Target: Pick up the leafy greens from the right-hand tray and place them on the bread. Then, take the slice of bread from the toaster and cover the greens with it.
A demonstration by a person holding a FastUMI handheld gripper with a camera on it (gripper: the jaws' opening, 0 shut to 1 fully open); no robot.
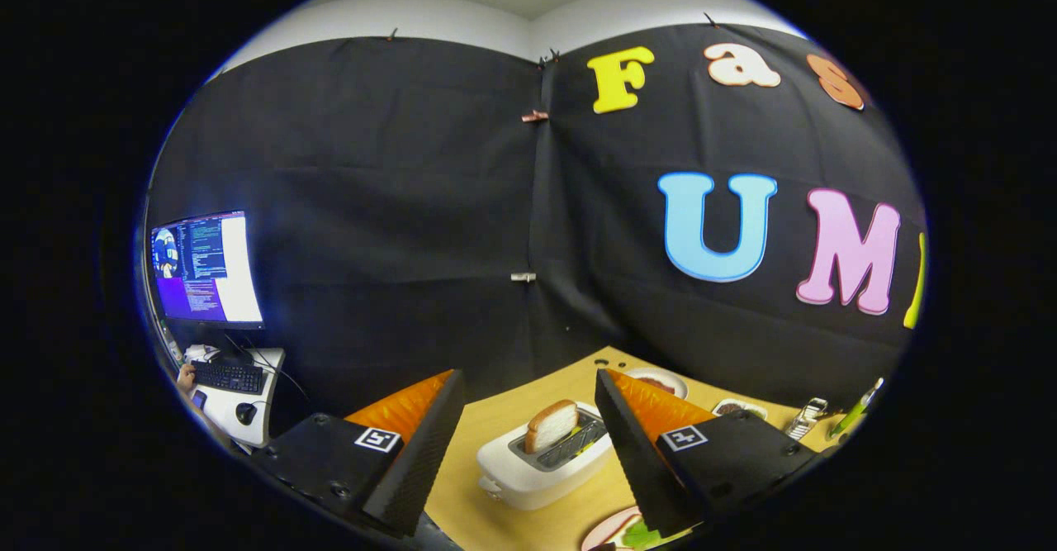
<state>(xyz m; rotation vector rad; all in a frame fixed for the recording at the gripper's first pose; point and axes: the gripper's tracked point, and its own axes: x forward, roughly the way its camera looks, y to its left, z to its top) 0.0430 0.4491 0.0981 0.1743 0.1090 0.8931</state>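
A white toaster (537, 464) stands on the wooden table (512, 410), just ahead of my gripper (528, 382) and between its two fingers. A slice of bread (552, 425) sticks upright out of its slot. The gripper is open and holds nothing. Close under the right finger lies a plate (607, 529) with a bit of leafy greens (637, 533) at its edge, mostly hidden by the finger.
Beyond the right finger sit two small plates (661, 382), (737, 407) with dark food, then a metal clip-like object (806, 417) and a green-tipped tool (855, 410). Left of the table stands a desk with a monitor (206, 268), keyboard (228, 377), mouse and a person's hand (185, 379).
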